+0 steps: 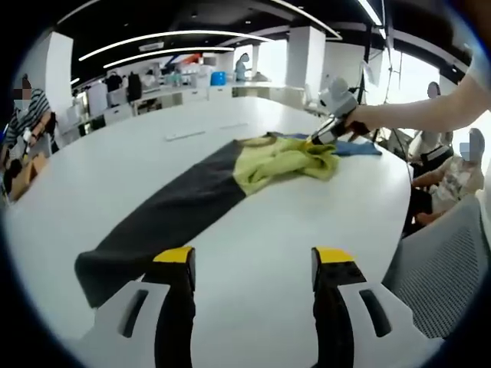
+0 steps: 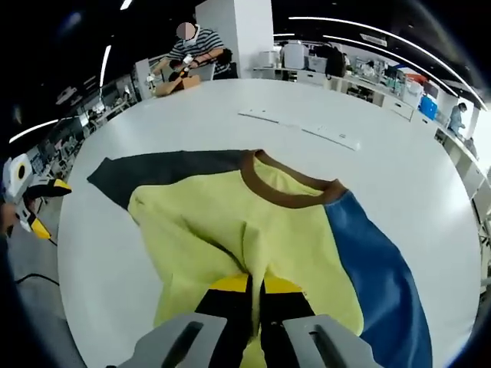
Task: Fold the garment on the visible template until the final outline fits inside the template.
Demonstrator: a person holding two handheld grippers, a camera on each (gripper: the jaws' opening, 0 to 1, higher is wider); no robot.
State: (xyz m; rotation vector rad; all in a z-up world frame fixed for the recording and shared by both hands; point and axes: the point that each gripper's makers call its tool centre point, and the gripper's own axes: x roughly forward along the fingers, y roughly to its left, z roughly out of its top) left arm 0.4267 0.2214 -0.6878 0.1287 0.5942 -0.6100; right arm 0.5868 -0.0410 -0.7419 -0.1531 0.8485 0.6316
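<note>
A sweatshirt lies on the white table. Its yellow body is bunched up, a long dark grey sleeve stretches toward my left gripper, and a blue sleeve lies at the far side. The left jaws stand open just short of the grey cuff, with nothing between them. In the right gripper view the yellow body has a brown collar, the blue sleeve on the right and the grey sleeve on the left. My right gripper is shut on a pinched fold of yellow fabric.
Flat white strips lie on the table beyond the collar. A grey mesh chair stands at the table's right edge. People sit at the far end and at the side. The left gripper shows past the table's edge.
</note>
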